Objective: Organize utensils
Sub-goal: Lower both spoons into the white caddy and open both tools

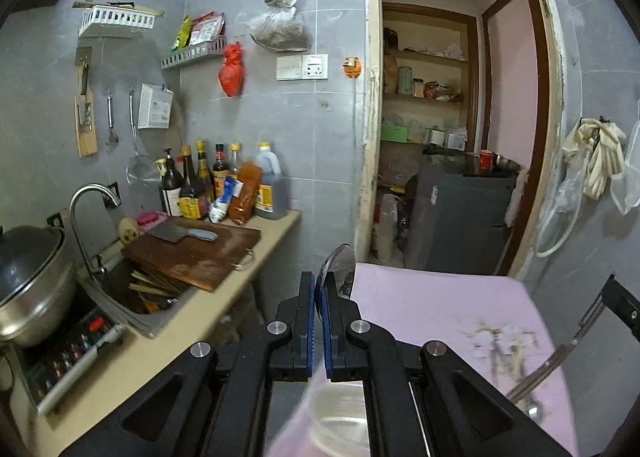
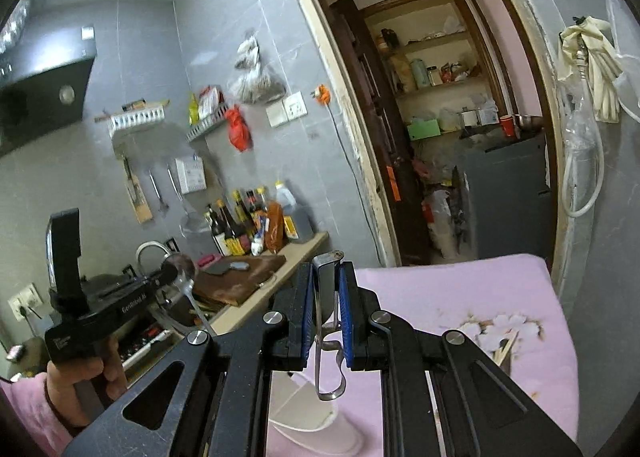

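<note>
The grey tiled wall [image 1: 328, 161] fills most of the room, smooth and glossy, broken by a chipped cream door frame [image 1: 370, 105] that opens onto a pantry with wooden shelves. Below the tools lies a pink cloth [image 1: 440, 309], soft and matte, with a pale flower print towards its right side. To the left runs the beige tabletop [image 1: 276, 233], carrying a dark, worn wooden chopping board [image 1: 200, 253] with a broad cleaver [image 1: 180, 234] lying flat on it, a row of sauce bottles [image 1: 208, 181] against the wall, and a steel pot [image 1: 32, 289] with a dark lid at the near end. A curved steel tap [image 1: 86, 209] arches over the sink. The left tool [image 1: 320, 289], black with blue pads, has its jaws drawn together on a metal spoon [image 1: 340, 265], whose rounded, shiny bowl sticks up just past the fingertips, raised above the pink cloth. From the right wrist view a hand [image 2: 84, 373] in a pink sleeve holds this left tool, the spoon's thin handle hanging down beneath it. The right tool [image 2: 326, 297] is clamped on a flat steel utensil [image 2: 325, 285]; its squared end with a small hole rises just above the pads, and the strip runs down between the jaws to a bent loop below. I cannot tell what kind of utensil it is.
</note>
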Tool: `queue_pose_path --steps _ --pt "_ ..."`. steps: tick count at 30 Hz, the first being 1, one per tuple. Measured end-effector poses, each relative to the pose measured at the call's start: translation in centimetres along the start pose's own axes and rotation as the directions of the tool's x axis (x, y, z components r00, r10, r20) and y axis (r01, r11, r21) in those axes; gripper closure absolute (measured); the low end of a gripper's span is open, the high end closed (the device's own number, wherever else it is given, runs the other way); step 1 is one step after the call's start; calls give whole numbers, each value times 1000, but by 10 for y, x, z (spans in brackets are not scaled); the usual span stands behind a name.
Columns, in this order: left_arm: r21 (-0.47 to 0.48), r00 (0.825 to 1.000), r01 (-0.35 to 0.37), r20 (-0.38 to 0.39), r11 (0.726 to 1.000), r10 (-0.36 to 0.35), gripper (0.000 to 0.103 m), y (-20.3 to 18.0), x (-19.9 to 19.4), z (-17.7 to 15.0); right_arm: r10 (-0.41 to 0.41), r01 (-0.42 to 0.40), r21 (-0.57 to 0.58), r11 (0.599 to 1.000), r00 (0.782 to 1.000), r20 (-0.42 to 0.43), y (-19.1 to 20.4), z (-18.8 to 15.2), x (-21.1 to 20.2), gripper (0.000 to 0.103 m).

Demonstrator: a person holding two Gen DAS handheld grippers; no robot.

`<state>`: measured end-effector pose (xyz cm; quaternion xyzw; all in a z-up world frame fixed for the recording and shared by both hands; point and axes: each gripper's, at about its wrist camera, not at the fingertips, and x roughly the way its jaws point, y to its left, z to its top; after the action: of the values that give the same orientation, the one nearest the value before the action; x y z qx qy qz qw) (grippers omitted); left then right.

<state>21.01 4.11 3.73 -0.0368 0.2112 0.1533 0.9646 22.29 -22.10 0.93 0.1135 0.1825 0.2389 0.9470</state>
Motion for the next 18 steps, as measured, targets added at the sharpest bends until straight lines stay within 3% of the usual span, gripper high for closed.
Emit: queue_pose_path --steps 6,18 --pt "52 1000 25 -8 998 -25 99 25 36 -21 -108 107 -16 994 993 -58 27 -33 28 92" --pt "190 996 89 -30 978 -84 99 -2 67 -77 -223 218 -51 975 960 -169 33 -79 73 92"
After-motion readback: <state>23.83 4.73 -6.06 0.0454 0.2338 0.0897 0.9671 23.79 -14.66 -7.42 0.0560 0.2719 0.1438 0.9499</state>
